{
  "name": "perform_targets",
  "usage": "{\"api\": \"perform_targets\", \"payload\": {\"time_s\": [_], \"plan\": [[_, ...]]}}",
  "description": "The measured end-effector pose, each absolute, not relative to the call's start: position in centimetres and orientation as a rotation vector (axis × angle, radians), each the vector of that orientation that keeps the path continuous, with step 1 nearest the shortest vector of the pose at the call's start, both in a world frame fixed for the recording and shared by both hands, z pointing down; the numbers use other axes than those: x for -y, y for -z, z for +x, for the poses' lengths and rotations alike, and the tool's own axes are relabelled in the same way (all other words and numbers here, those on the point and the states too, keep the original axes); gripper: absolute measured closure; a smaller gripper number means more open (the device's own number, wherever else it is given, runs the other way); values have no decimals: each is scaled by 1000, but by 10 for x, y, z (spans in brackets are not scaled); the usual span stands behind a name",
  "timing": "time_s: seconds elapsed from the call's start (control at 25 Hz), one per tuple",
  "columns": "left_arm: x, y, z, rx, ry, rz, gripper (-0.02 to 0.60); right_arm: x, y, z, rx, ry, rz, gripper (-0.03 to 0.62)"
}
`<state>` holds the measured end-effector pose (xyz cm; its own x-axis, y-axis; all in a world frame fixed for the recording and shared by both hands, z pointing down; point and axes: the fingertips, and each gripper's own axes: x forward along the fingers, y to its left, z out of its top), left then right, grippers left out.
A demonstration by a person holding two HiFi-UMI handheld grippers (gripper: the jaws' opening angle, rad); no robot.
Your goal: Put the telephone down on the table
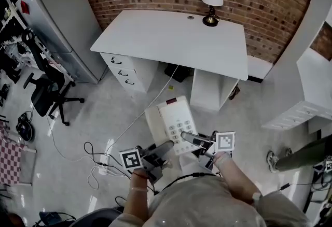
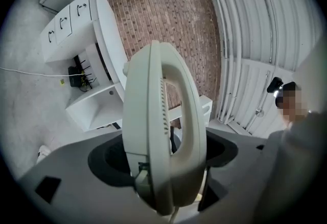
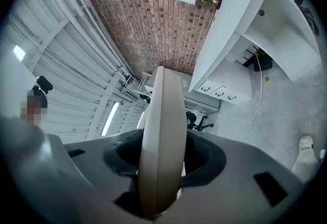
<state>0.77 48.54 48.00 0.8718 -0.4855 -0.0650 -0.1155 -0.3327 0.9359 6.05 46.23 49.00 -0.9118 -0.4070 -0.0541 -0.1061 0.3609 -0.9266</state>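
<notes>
While a lamp (image 1: pixel 212 2) stands at the far edge of the white bench (image 1: pixel 155 39), the telephone (image 1: pixel 170 125) hangs above the floor short of it. The left gripper (image 1: pixel 164 149) clamps it with jaws wide, the right gripper (image 1: pixel 190 139) with jaws narrower.

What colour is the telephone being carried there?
Off-white. The telephone shows best in the head view.
</notes>
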Motion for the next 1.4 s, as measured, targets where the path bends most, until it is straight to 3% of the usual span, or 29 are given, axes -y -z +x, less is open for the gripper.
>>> {"api": "perform_targets", "payload": {"time_s": [1.4], "plan": [[-245, -503, 42, 479, 323, 1805, 201, -223, -521, 94, -2322, 1682, -539, 390]]}}
